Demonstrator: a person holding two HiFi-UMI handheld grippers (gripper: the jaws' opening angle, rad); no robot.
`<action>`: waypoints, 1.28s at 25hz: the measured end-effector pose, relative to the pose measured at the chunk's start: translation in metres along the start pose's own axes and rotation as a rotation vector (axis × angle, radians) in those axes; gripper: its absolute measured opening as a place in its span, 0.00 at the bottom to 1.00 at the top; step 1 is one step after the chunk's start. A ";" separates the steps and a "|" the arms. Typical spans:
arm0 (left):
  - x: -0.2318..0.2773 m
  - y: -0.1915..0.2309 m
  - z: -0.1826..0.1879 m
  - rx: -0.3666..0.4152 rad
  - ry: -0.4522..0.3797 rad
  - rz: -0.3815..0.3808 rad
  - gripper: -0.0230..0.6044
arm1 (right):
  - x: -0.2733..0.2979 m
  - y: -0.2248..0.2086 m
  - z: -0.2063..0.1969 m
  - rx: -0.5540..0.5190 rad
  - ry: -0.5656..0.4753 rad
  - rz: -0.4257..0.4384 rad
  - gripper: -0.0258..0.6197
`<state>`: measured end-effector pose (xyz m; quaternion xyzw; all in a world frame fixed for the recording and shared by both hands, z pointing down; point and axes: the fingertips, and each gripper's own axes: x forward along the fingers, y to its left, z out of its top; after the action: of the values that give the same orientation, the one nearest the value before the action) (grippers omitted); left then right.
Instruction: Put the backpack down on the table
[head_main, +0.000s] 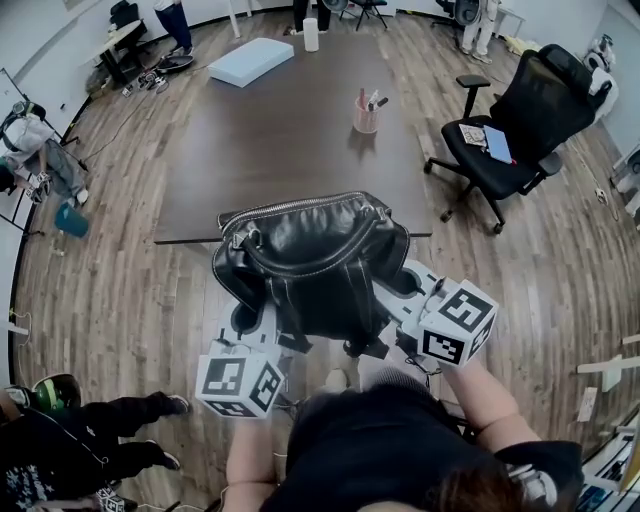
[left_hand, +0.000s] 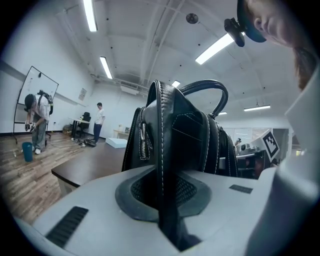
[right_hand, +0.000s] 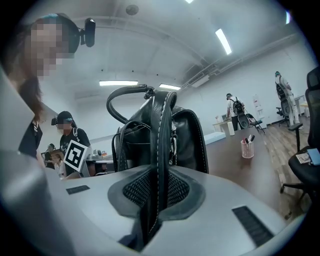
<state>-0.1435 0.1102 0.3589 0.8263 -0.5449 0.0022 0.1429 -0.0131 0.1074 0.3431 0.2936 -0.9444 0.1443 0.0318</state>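
Backpack (head_main: 315, 262), black leather, upright, held up between both grippers in front of person. In head view its top overlaps near edge of table (head_main: 290, 140). Bag bottom hidden, can't tell if it touches table. Left gripper (head_main: 255, 322) at bag's left side, jaws pressed tight on left strap (left_hand: 161, 150). That strap is stitched and runs upright between the pads, bag body just behind, handle (left_hand: 210, 86) arching on top. Right gripper (head_main: 408, 290) at bag's right side, jaws clamped on right strap (right_hand: 162, 150), also stitched and upright through the pads, bag just beyond. Farther on table: blue box (head_main: 250, 60) at left, pen cup (head_main: 366, 115) toward right. Office chair (head_main: 520, 130) right of table
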 end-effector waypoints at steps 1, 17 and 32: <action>0.004 0.002 0.001 0.000 -0.009 0.011 0.12 | 0.004 -0.004 0.002 -0.009 -0.002 0.011 0.13; 0.161 0.009 0.101 0.002 -0.125 0.203 0.12 | 0.070 -0.165 0.120 -0.095 -0.071 0.209 0.12; 0.257 0.054 0.147 0.076 -0.170 0.292 0.11 | 0.140 -0.249 0.163 -0.053 -0.127 0.216 0.12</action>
<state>-0.1104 -0.1761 0.2719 0.7402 -0.6689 -0.0261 0.0630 0.0160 -0.2118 0.2710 0.1977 -0.9741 0.1032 -0.0362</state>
